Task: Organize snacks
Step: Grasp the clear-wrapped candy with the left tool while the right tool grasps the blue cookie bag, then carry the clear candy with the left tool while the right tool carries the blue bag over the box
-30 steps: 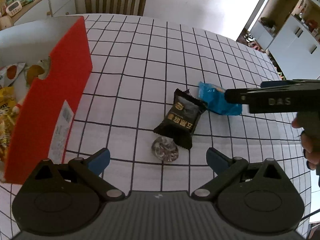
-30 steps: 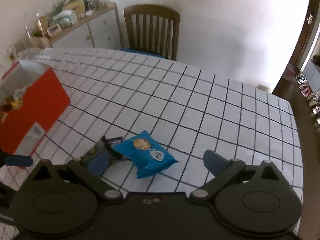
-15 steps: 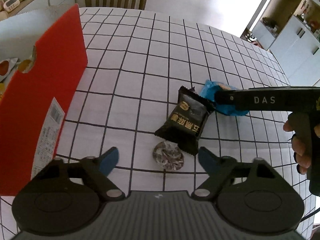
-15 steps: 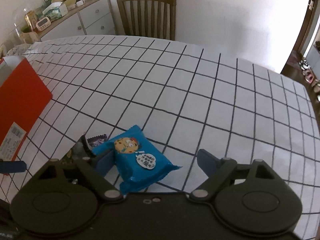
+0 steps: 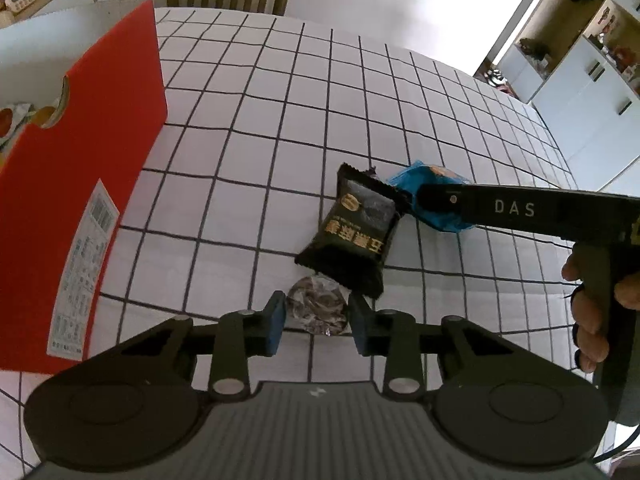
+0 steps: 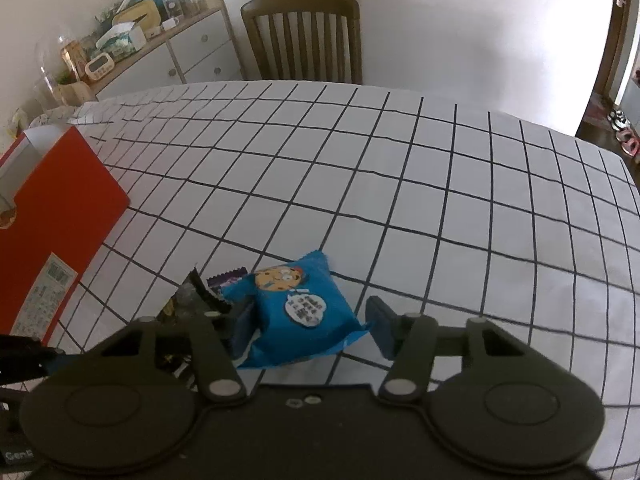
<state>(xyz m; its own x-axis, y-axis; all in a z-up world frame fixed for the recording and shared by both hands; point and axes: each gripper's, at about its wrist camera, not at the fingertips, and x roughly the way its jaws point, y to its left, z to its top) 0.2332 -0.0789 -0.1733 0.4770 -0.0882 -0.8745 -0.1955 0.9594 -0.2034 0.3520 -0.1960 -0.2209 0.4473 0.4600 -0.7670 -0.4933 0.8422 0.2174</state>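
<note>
A round silver-wrapped snack lies on the checked tablecloth between my left gripper's blue pads, which are closed in against its sides. A black snack packet lies just beyond it. A blue cookie packet lies between my right gripper's fingers; the jaws are narrowed around it, the left pad touching, the right pad close. The blue packet also shows in the left wrist view, partly hidden by the right gripper's finger. A red snack box stands at the left, open-topped, holding several snacks.
A wooden chair stands at the table's far side. A white dresser with clutter stands at the back left. White cabinets are off to the right. The table's right edge drops off near a doorway.
Both grippers moved down and forward onto their snacks. The left jaws closed from wide open onto the silver snack. The right jaws narrowed around the blue packet.
</note>
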